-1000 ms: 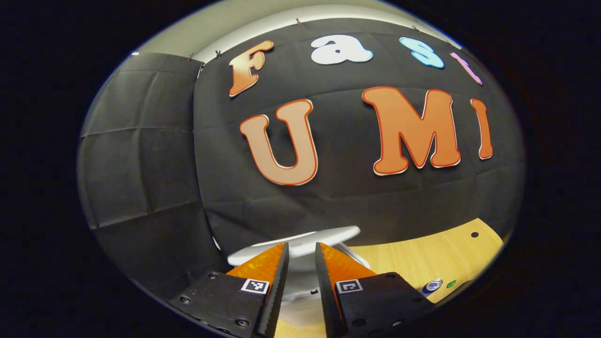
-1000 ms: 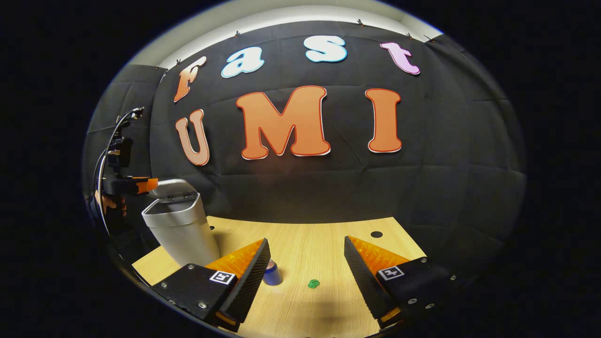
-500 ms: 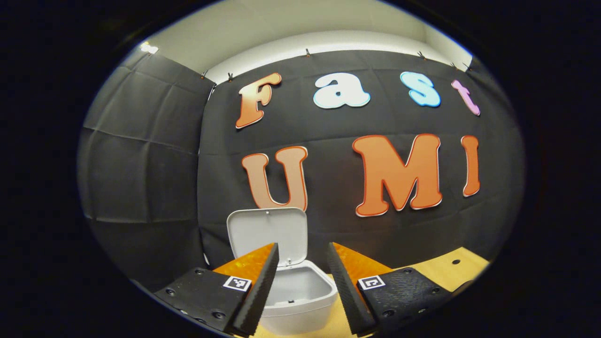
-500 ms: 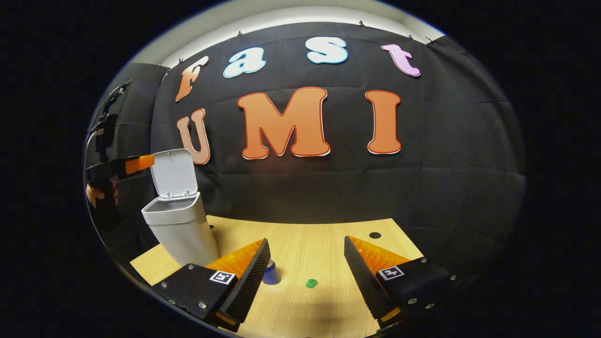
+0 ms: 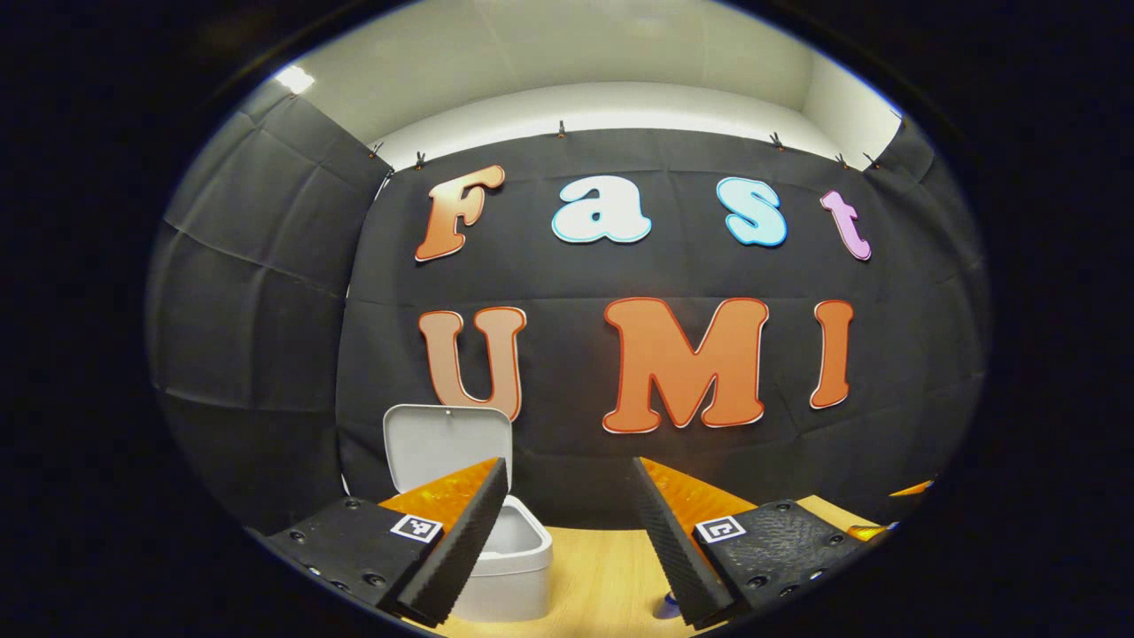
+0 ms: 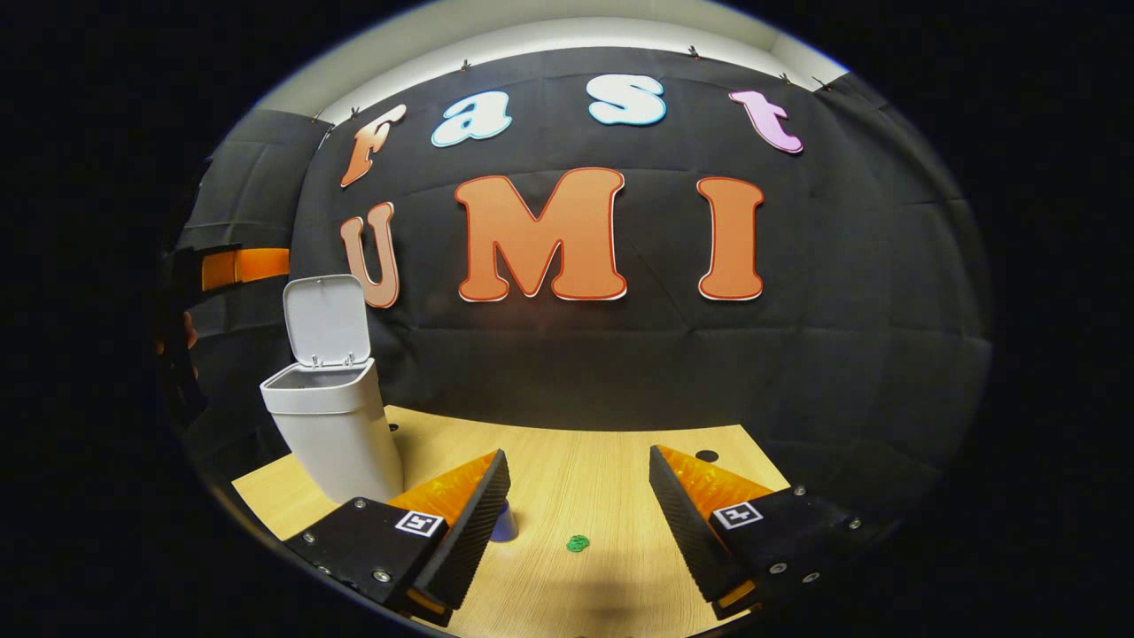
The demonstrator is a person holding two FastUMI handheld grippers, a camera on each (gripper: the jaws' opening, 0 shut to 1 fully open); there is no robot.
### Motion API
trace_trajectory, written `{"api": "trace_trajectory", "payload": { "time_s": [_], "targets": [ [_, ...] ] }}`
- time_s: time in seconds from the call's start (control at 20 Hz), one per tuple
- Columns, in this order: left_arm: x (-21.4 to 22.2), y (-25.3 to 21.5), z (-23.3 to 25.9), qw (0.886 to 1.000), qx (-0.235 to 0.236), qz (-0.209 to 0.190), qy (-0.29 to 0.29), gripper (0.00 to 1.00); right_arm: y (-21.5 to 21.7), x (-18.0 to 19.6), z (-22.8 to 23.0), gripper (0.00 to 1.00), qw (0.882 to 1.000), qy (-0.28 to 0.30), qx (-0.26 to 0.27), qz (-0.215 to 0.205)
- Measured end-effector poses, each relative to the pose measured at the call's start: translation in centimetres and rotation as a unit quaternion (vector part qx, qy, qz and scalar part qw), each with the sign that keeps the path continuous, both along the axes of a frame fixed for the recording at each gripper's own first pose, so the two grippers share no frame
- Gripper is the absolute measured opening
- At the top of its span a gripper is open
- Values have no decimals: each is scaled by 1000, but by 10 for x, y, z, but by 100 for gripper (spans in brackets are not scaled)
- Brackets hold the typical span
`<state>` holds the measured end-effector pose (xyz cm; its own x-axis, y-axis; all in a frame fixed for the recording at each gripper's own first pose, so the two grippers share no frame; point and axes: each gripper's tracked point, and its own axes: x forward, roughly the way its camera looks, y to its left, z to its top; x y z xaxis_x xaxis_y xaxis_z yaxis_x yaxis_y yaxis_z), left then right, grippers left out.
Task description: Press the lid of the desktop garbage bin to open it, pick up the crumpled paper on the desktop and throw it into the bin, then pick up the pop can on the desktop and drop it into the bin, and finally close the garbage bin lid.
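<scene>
The garbage bin (image 6: 330, 425) stands upright at the far left of the wooden worktop (image 6: 602, 461), close to the black cloth wall, and its lid (image 6: 326, 321) is swung up on the rear hinge, standing nearly vertical over an open mouth. In the left gripper view the same bin (image 5: 509, 567) sits low and partly behind one finger, its lid (image 5: 443, 443) raised, its pale interior visible. The left claw (image 5: 567, 545) is held above the worktop, back from the bin, its fingers spread apart with nothing between them. In the right gripper view the left claw appears again at the far left edge (image 6: 244, 264), raised beside and above the bin's lid, not touching it. The right claw (image 6: 576, 509) is low over the near part of the worktop, fingers spread wide, gripping nothing. The pop can (image 6: 503, 523) stands on the worktop just beyond the right claw's left finger, mostly hidden by it. A small green object (image 6: 578, 543) lies on the worktop between the right claw's fingers, farther off; whether it is the crumpled paper cannot be told.
</scene>
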<state>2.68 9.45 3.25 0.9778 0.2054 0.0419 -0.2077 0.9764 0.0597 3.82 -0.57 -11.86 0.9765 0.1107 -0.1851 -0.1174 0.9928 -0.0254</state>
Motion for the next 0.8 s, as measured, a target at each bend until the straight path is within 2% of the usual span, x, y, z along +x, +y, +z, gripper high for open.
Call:
{"api": "trace_trajectory", "payload": {
  "time_s": [0.1, 0.25, 0.5, 0.8],
  "targets": [
    [-8, -15, 0, 1000, -3, -1, 0, 92, -1, 3, -8, 94, 1000, 3, 0, 8],
    [-21, -39, 2, 1000, -15, -1, -1, 92, -3, 9, -26, 94, 1000, 10, -5, 23],
    [-43, -78, 3, 1000, -2, 6, 3, 92, -6, 20, -56, 94, 998, 23, -6, 50],
    [-60, -106, -14, 999, -8, 8, 35, 93, -18, 38, -111, 94, 997, 67, -1, 48]
  ]
}}
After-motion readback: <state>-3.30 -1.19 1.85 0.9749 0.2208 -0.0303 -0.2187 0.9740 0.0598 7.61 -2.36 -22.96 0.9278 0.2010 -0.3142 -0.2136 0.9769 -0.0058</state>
